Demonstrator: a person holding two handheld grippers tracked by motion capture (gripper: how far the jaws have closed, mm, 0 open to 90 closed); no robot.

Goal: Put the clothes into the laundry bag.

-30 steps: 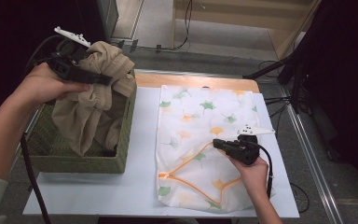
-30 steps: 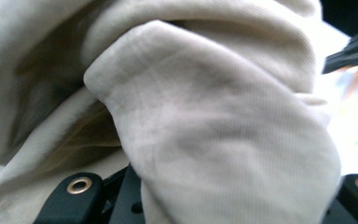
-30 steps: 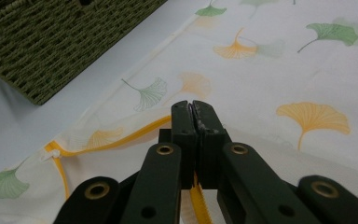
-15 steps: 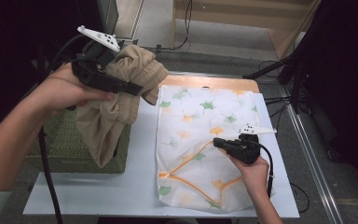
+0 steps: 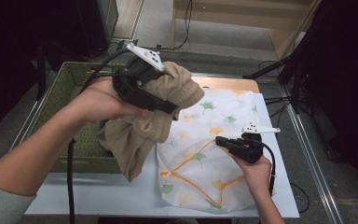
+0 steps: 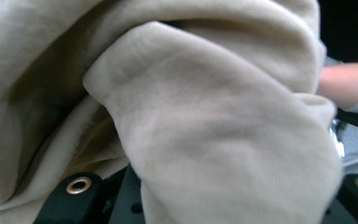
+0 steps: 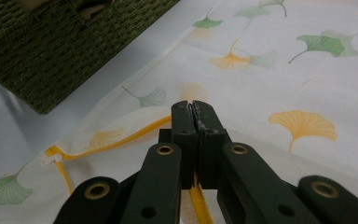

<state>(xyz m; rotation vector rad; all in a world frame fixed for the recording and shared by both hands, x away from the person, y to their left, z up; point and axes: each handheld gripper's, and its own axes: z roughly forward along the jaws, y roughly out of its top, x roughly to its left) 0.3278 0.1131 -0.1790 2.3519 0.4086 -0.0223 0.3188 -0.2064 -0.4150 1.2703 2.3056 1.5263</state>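
My left gripper [image 5: 170, 108] is shut on a bunched beige garment [image 5: 135, 140], which hangs in the air over the gap between the green woven basket [image 5: 60, 93] and the bag. In the left gripper view the beige garment [image 6: 205, 116] covers nearly everything, with the black jaws at the bottom edge. A white laundry bag [image 5: 214, 107] with ginkgo leaves and an orange zipper [image 7: 116, 140] lies flat on the table. My right gripper [image 5: 220, 141] rests low on it, its jaws pressed together on the bag's zipper edge [image 7: 193, 109].
The basket [image 7: 51, 51] stands at the table's left side, close to the bag's edge. The white tabletop [image 5: 98, 196] shows in front of the basket. A metal rail [image 5: 307, 158] runs along the table's right edge. Cables and a wooden unit [image 5: 261, 18] lie behind.
My left gripper has carried the beige garment up out of the basket and to the right, toward the bag. The right gripper and the bag have stayed still.
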